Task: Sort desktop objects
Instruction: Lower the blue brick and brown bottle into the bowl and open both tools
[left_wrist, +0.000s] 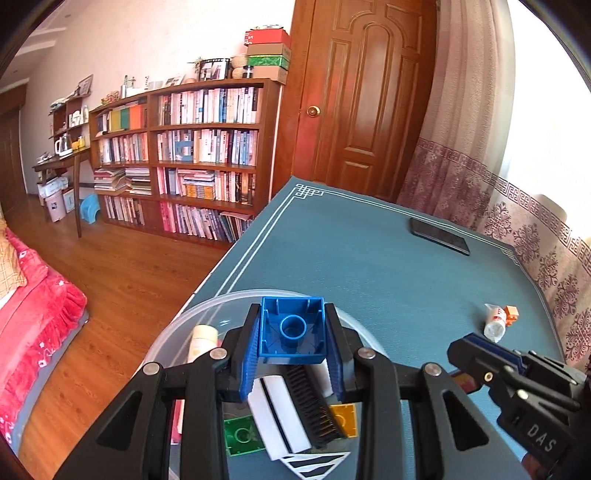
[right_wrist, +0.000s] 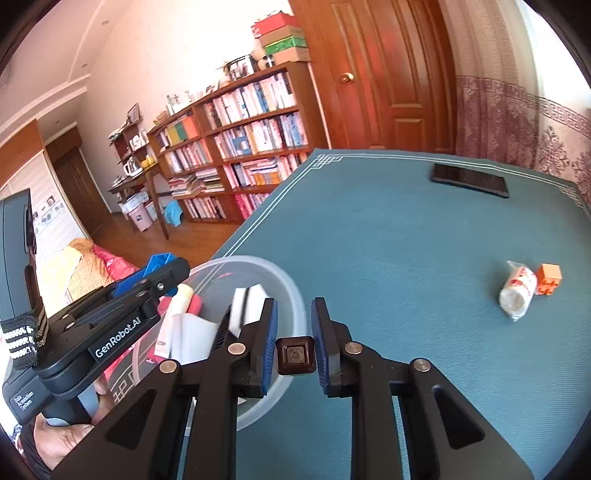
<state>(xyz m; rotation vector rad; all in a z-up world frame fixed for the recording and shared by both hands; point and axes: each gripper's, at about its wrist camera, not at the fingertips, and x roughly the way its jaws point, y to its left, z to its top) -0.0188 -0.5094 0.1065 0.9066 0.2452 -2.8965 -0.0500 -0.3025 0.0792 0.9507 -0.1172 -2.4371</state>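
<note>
This is a lived-in room of a home, part study and part bedroom. A tall brown wooden bookcase (left_wrist: 184, 158) packed with books fills one wall, with stacked cardboard boxes (left_wrist: 267, 53) on top. Beside it stands a panelled brown wooden door (left_wrist: 365, 99) with a brass knob. A bed with a red floral cover (left_wrist: 33, 314) sits on the wood-plank floor (left_wrist: 129, 280). A patterned mauve curtain (left_wrist: 480, 177) hangs behind the worktop covered in teal cloth (left_wrist: 369, 266).
</note>
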